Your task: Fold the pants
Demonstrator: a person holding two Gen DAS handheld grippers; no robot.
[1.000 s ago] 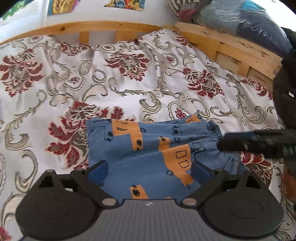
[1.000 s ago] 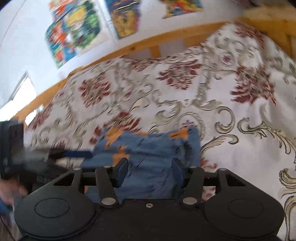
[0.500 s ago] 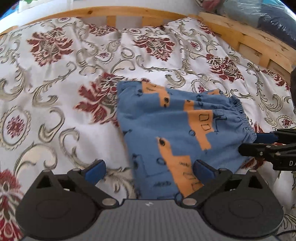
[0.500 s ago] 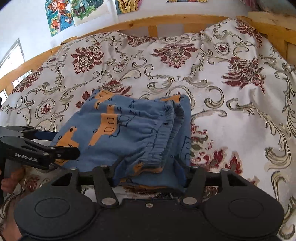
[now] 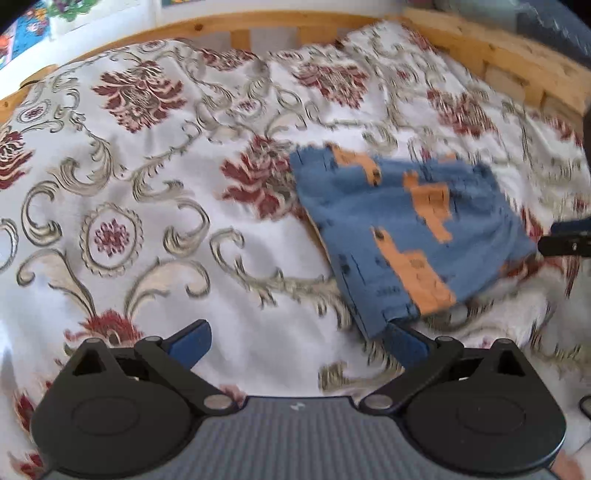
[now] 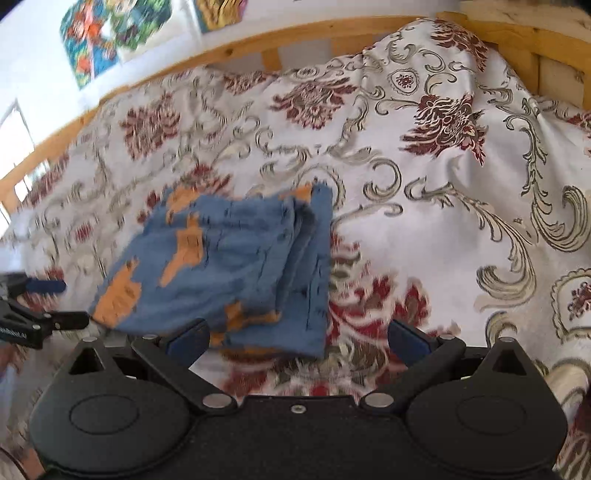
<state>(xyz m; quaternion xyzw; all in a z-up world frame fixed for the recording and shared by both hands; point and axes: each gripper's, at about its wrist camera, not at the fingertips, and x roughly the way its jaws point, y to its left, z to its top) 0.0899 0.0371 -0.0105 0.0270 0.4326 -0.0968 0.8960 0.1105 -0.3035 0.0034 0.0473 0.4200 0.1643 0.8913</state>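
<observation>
Both claws, left claw (image 5: 299, 341) and right claw (image 6: 297, 339), now spread and empty just beside pants (image 6: 225, 266); released since half-second ago. Folded bundle flat on bed (image 6: 461, 229); fold judged complete.

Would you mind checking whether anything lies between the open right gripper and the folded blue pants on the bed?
Nothing visible does: the pants lie just ahead of the right gripper, only patterned bedspread around them.

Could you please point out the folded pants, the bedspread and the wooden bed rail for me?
folded pants (image 6: 229, 266), right wrist view, on the blue top layer.
bedspread (image 6: 443, 221), right wrist view, on a bare white patch right of the pants.
wooden bed rail (image 5: 258, 22), left wrist view, on the top bar.
</observation>
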